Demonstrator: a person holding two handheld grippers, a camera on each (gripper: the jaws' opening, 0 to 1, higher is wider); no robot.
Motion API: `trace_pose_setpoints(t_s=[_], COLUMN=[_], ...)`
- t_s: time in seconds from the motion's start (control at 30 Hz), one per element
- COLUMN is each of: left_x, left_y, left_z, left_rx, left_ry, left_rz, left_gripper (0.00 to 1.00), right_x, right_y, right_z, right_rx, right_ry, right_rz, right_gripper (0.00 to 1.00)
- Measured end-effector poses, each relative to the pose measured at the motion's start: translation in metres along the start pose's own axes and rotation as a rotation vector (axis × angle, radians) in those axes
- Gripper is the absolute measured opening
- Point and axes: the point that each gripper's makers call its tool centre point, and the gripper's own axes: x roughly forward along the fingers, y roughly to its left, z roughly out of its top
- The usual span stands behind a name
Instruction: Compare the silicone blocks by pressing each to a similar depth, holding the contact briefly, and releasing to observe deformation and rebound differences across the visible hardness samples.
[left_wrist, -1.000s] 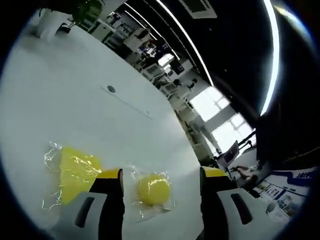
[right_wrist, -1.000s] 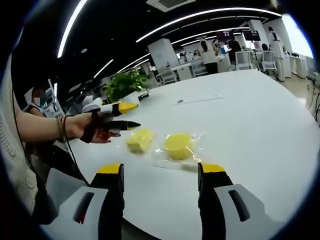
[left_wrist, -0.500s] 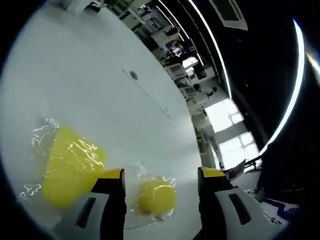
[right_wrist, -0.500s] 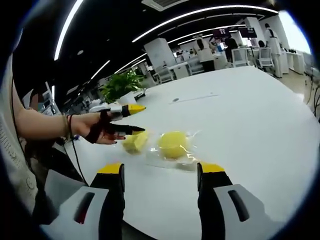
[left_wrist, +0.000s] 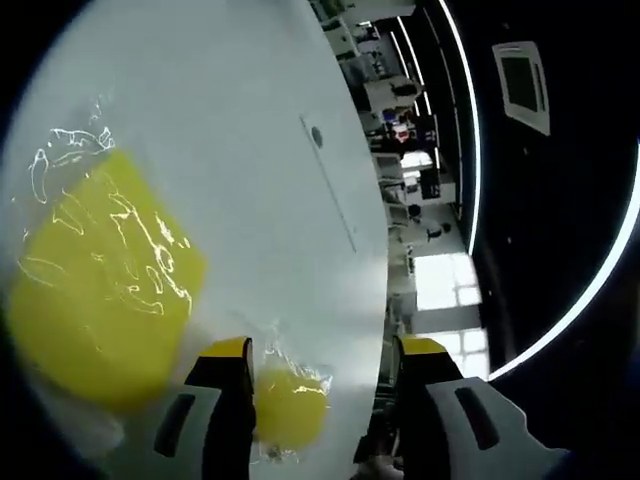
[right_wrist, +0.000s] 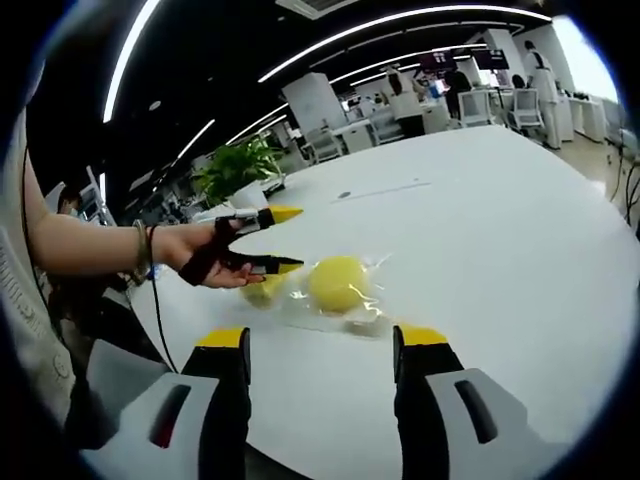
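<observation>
Two yellow silicone blocks in clear wrap lie on the white table (right_wrist: 500, 230). The round block (right_wrist: 337, 283) sits a little beyond my right gripper (right_wrist: 322, 337), which is open with nothing between its jaws. The flatter block (right_wrist: 262, 291) is partly hidden behind my left gripper (right_wrist: 291, 240), held open in a person's hand with its lower jaw right over that block. In the left gripper view the flatter block (left_wrist: 100, 280) looms large at the left. The round block (left_wrist: 290, 405) lies low between the jaws of the open left gripper (left_wrist: 325, 350).
A person's forearm with a wrist strap (right_wrist: 100, 250) reaches in from the left. A potted plant (right_wrist: 240, 165) stands at the table's far left edge. A small round port (right_wrist: 345, 195) is set in the tabletop, seen also as the port (left_wrist: 316, 136). Desks and chairs stand beyond.
My left gripper has moved in over the flatter block, which has grown much larger in the left gripper view. The right gripper has barely moved.
</observation>
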Motion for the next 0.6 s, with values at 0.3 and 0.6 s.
trace_pose_setpoints(t_s=[0.3,0.6], left_x=[0.011,0.032], left_y=[0.008,0.02], left_z=[-0.011,-0.018], left_rx=[-0.005,-0.025], left_ry=[0.037,0.062], left_rz=[0.017,0.03], left_gripper=[0.44,0.4], right_x=[0.0,0.001], right_y=[-0.007,-0.016], right_z=[0.0,-0.001], right_rx=[0.006,0.01], right_ry=[0.01,0.023], right_rz=[-0.009,-0.024], right_gripper=[0.52,0.51])
